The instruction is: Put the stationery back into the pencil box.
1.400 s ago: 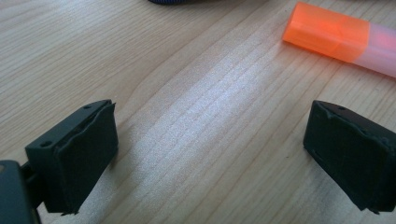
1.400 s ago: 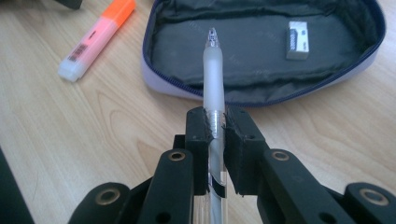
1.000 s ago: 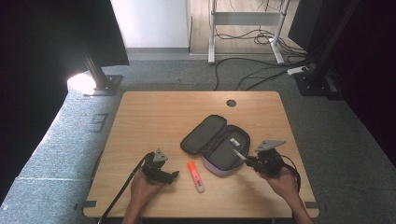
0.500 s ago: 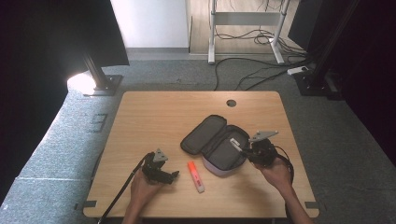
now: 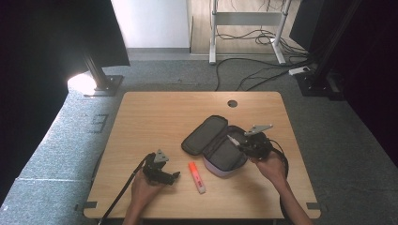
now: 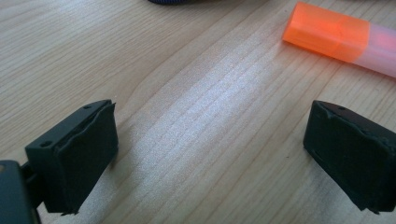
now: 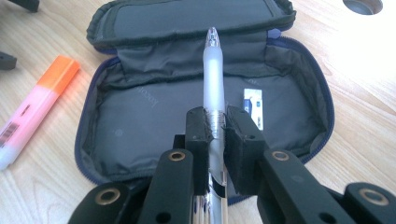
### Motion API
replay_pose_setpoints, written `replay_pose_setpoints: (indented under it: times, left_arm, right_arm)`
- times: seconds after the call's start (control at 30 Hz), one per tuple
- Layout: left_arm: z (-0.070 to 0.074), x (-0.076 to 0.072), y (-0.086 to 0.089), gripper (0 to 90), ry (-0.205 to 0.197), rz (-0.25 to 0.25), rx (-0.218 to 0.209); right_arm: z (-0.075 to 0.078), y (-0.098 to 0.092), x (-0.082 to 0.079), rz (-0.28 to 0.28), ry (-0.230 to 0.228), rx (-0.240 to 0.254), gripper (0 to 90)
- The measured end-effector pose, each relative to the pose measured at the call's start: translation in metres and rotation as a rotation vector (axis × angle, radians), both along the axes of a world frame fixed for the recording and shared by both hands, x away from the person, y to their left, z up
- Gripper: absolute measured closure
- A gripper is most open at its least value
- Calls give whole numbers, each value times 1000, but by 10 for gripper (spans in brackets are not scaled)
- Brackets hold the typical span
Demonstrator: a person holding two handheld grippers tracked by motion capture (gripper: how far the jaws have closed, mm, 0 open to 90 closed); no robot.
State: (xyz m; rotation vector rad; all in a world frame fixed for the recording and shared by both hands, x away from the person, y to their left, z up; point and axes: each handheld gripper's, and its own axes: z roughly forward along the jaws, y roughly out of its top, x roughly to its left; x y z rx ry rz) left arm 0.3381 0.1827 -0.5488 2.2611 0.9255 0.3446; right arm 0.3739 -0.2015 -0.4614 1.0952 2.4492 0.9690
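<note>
One right hand-held gripper [image 7: 215, 128] squeezes a pen [image 7: 214, 79] over the open pencil case [image 7: 140, 100] at mid-frame to drop it in, while the left hand-held gripper [image 6: 210, 154] waits open.

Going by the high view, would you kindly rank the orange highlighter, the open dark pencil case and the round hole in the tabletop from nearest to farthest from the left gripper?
1. Orange highlighter, just right of the left gripper.
2. Open dark pencil case, farther right and back.
3. Round hole in the tabletop, near the far edge.
</note>
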Motion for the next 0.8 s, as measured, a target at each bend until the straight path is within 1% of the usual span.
replay_pose_setpoints:
  times: [0.43,0.63,0.8]
  left_arm:
    - [0,0,0,27,0,1,-1]
    - [0,0,0,27,1,1,-1]
    - [0,0,0,27,0,1,-1]
  right_arm:
    - [-4,15,18,-23,0,-6,784]
    - [-11,24,25,-33,9,-15,784]
    - [-20,30,32,-36,13,-21,784]
